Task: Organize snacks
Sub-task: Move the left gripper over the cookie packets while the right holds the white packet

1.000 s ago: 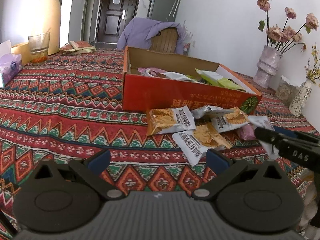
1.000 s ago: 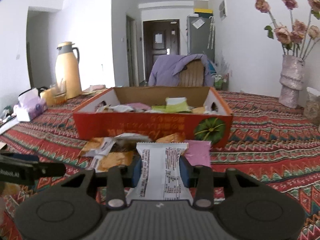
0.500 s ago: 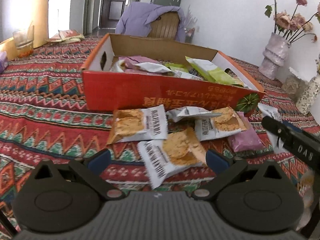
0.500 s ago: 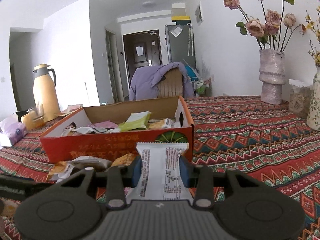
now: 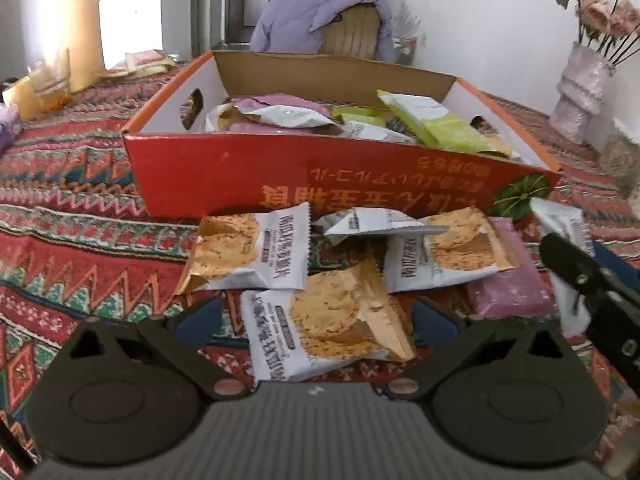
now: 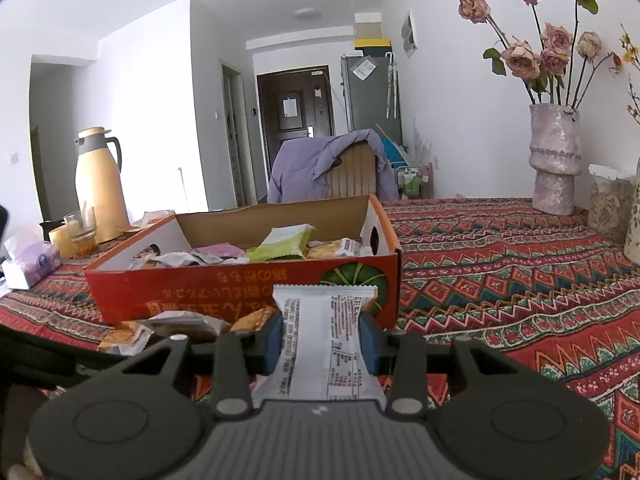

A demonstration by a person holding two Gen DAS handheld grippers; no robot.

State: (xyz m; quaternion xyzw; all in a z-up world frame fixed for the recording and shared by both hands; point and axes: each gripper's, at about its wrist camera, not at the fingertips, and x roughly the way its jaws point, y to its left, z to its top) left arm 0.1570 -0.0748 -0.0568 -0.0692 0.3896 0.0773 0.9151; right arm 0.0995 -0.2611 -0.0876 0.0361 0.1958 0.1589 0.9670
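Observation:
A red cardboard box (image 5: 240,176) holds several snack packets. In front of it on the patterned cloth lie loose cracker packets (image 5: 252,252) and a pink packet (image 5: 508,292). My left gripper (image 5: 316,322) stands open just above the nearest cracker packet (image 5: 332,304), which lies between its fingers, apart from both pads. My right gripper (image 6: 320,338) is shut on a white printed packet (image 6: 320,368), held upright just before the box's (image 6: 240,284) front right corner. In the left wrist view the right gripper (image 5: 576,276) and its packet (image 5: 560,224) show at the right edge.
A yellow thermos (image 6: 100,184), a glass (image 6: 80,224) and a tissue pack (image 6: 32,260) stand at the far left. On the right stand a vase of dried roses (image 6: 554,168) and a jar (image 6: 608,200). Behind the box is a chair with a purple jacket (image 6: 332,168).
My left gripper has come forward and tipped down over the loose cracker packets, staying open. The right gripper shifted slightly sideways and has kept its hold on the white packet.

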